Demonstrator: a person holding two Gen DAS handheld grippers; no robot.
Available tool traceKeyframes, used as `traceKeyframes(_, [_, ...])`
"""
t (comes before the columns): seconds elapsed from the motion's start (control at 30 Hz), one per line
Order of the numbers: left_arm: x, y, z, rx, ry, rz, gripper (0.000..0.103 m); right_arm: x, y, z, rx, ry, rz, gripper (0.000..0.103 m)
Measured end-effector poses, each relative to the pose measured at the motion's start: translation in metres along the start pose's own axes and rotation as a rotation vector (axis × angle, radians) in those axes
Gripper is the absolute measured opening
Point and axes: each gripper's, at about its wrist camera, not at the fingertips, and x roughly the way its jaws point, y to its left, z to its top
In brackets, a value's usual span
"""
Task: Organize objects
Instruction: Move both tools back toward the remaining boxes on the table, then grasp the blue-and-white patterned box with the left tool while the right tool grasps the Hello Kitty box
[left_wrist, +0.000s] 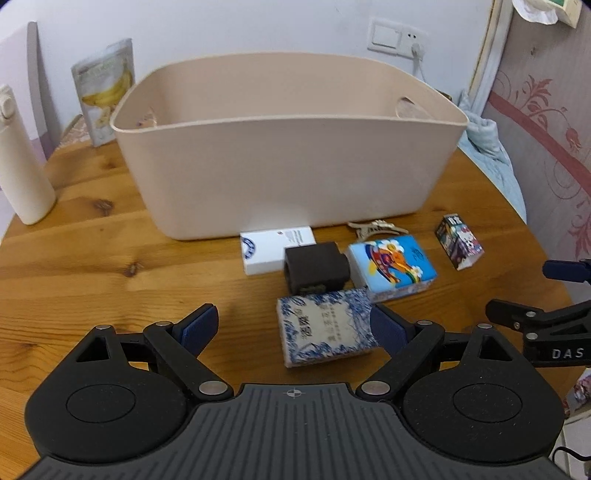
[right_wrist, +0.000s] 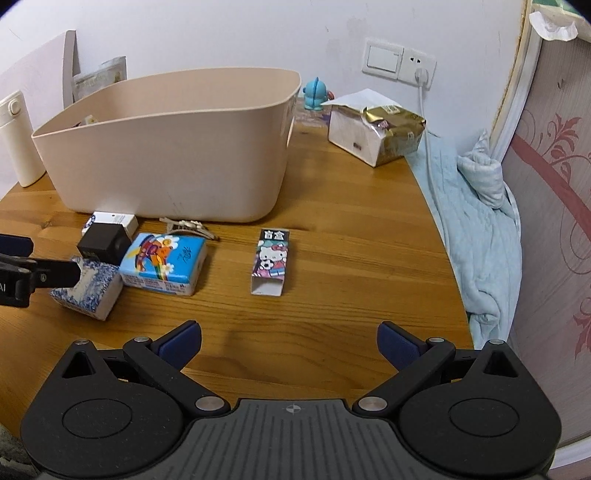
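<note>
A beige plastic bin (left_wrist: 284, 147) stands on the round wooden table (left_wrist: 110, 266); it also shows in the right wrist view (right_wrist: 170, 147). In front of it lie a white box (left_wrist: 266, 249), a dark brown box (left_wrist: 316, 267), a colourful blue tissue pack (left_wrist: 393, 264), a hair clip (left_wrist: 375, 227), a Hello Kitty box (left_wrist: 458, 242) and a blue-white patterned tissue pack (left_wrist: 325, 326). My left gripper (left_wrist: 293, 325) is open, its jaws around the patterned pack (right_wrist: 86, 291), right pad touching it. My right gripper (right_wrist: 290, 343) is open and empty, near the Hello Kitty box (right_wrist: 271, 262).
A cream bottle (left_wrist: 22, 166) stands at the left. A banana snack pouch (left_wrist: 105, 90) leans on the wall behind the bin. A gold-wrapped package (right_wrist: 376, 131) and a blue toy figure (right_wrist: 316, 94) sit at the back right. A light blue cloth (right_wrist: 476, 229) hangs past the table's right edge.
</note>
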Motion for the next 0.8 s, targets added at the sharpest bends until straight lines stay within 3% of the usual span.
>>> traceKeyframes(0.33, [0.024, -0.010, -0.003, -0.004, 0.066, -0.027, 0.091, 0.016, -0.001, 0.004, -0.007, 0.023, -0.017, 0.103])
traceKeyframes(0.6, [0.034, -0.006, -0.001, -0.005, 0.083, 0.003, 0.091, 0.033, -0.001, 0.010, 0.011, 0.032, -0.013, 0.103])
traceKeyframes(0.8, [0.036, 0.001, 0.001, 0.003, 0.075, 0.032, 0.086, 0.042, 0.001, 0.015, 0.004, -0.017, -0.013, 0.103])
